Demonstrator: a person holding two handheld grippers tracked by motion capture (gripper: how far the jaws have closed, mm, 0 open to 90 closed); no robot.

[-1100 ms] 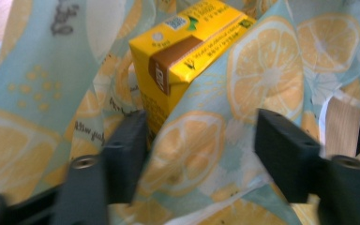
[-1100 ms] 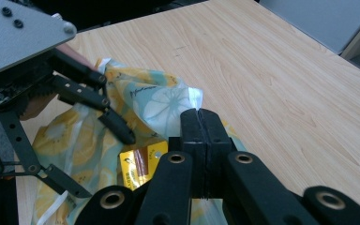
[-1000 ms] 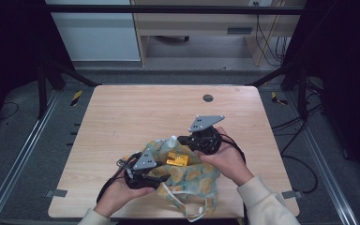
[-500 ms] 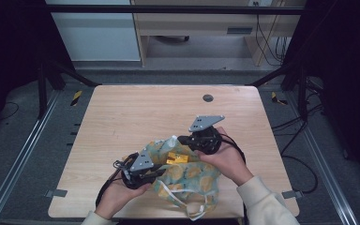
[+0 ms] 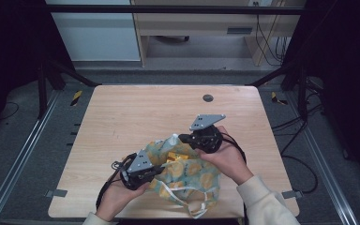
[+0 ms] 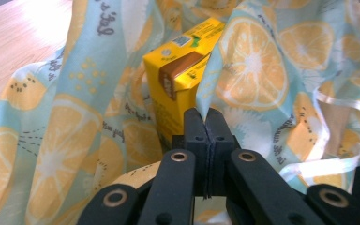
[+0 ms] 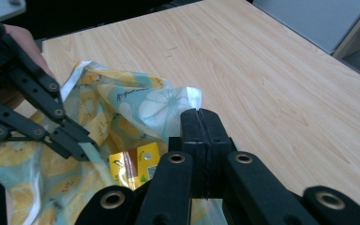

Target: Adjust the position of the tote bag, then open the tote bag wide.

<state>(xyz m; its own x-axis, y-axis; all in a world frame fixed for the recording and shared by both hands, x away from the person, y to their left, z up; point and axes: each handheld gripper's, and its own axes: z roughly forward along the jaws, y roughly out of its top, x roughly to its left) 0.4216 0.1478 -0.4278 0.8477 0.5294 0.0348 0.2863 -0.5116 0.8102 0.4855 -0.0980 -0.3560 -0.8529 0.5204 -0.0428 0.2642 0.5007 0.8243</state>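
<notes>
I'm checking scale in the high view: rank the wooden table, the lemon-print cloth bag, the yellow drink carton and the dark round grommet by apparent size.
1. Light wooden table
2. Pale blue lemon-print cloth bag
3 and 4. Yellow drink carton, mostly hidden in the bag, and dark round grommet: both look small, so I can't rank them.

Both forearms reach in from the near edge of the surface (image 5: 122, 112). The left gripper (image 5: 155, 171), low and nearer that edge, has just closed its jaws, now pressed together. The right gripper (image 5: 183, 138), farther in, holds its jaws shut too.
</notes>
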